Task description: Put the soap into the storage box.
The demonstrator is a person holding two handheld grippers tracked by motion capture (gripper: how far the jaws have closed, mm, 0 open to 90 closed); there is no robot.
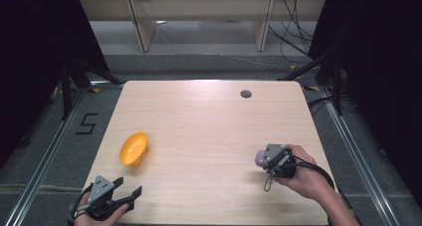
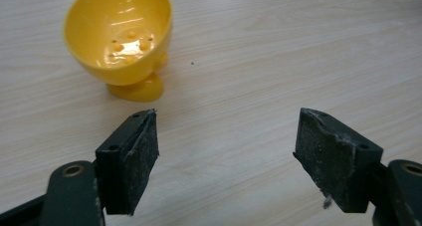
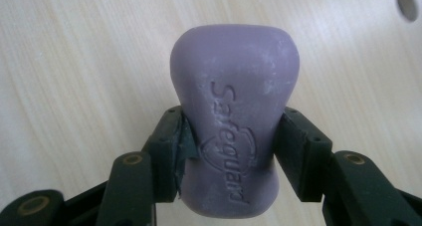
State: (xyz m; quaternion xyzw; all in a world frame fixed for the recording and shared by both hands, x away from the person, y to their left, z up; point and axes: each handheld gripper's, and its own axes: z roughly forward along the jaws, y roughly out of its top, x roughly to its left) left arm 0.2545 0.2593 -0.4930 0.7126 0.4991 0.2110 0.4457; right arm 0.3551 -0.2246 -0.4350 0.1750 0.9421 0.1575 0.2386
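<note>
— Your right claw (image 3: 226,151) first: what does it hold?

— It is clamped on a purple soap bar (image 3: 234,121). In the right gripper view both black pads press into the bar's narrowed waist, one on each flank, and the stamped brand word runs along the face that looks at the camera. The rounded end of the bar sticks out past the pads, over pale wood.

— And from above?

— In the high view your right hand (image 1: 303,173) grips the tool at the bench's near right, and the soap bar (image 1: 260,157) shows as a lilac lump at the tip, pointing toward the middle of the bench (image 1: 209,126). A cable loops down from the tool beside your wrist.

— Your left claw (image 2: 226,156)?

— Its jaws stand wide with bare wood between them; nothing touches either pad. In the high view the left claw (image 1: 127,188) sits at the near left corner, the grey three-cornered plate on top, your left hand (image 1: 99,213) at the bench's edge.

— What lies beyond it?

— A yellow egg cup (image 2: 122,42), just ahead and to the left of the pads in the left gripper view, tipped so that its mouth faces the camera, with small holes in its bottom. In the high view the yellow egg cup (image 1: 134,149) lies well apart from the soap. A small round hole (image 1: 246,93) marks the far side of the bench.
</note>
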